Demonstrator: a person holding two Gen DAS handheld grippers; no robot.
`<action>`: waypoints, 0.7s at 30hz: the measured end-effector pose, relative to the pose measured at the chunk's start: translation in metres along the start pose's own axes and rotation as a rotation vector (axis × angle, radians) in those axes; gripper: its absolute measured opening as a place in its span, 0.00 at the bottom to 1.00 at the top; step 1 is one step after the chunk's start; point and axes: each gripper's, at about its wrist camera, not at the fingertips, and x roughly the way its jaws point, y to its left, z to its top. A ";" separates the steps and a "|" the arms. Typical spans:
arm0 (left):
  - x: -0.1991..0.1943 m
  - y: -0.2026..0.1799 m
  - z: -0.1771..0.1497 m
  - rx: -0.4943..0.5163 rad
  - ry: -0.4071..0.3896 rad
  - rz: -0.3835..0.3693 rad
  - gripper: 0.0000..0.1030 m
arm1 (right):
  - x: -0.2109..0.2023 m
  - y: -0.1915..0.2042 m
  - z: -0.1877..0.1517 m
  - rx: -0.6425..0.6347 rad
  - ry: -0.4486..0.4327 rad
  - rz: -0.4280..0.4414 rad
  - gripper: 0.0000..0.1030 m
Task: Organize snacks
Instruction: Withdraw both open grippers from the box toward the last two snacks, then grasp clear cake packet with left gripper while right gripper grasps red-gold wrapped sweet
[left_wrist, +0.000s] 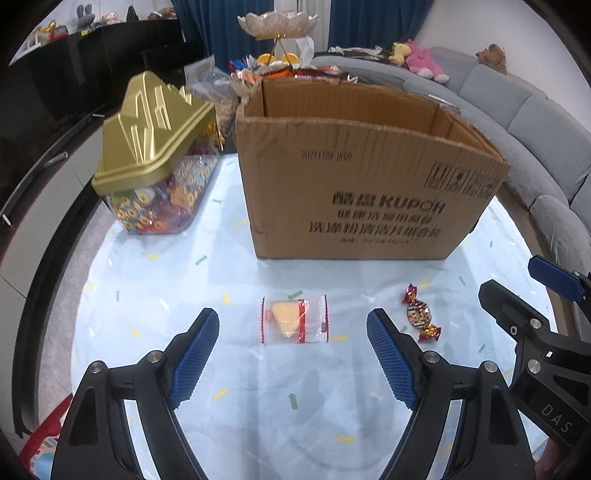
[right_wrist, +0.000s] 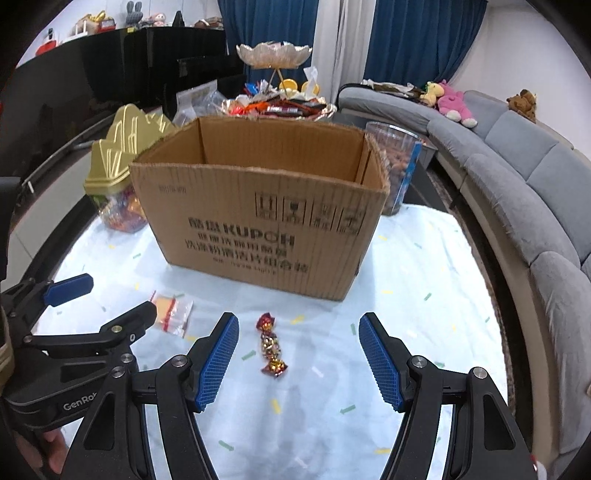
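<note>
A clear packet with a yellow biscuit (left_wrist: 294, 320) lies flat on the pale blue cloth, just ahead of my left gripper (left_wrist: 291, 321), which stands open above it with nothing between its blue pads. A twist-wrapped red and gold candy (right_wrist: 272, 345) lies on the cloth in front of my right gripper (right_wrist: 298, 325), also open and empty. The same candy (left_wrist: 420, 314) shows right of the left gripper's right finger. An open brown cardboard box (left_wrist: 354, 173) stands behind both snacks. The packet (right_wrist: 171, 312) appears partly behind the left gripper in the right wrist view.
A clear candy jar with a gold lid (left_wrist: 155, 162) stands left of the box (right_wrist: 258, 221). A clear tub of snacks (right_wrist: 397, 170) stands at the box's right rear. A tiered dish (right_wrist: 275, 55) with snacks stands behind. A grey sofa (right_wrist: 524, 184) curves along the right.
</note>
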 end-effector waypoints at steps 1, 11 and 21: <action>0.003 0.001 0.000 -0.004 0.006 -0.001 0.80 | 0.003 0.000 -0.001 -0.001 0.007 0.001 0.67; 0.033 0.005 -0.008 -0.031 0.064 -0.002 0.80 | 0.030 0.005 -0.014 -0.005 0.069 0.016 0.67; 0.062 0.010 -0.006 -0.047 0.101 -0.013 0.80 | 0.055 0.009 -0.018 0.005 0.110 0.031 0.67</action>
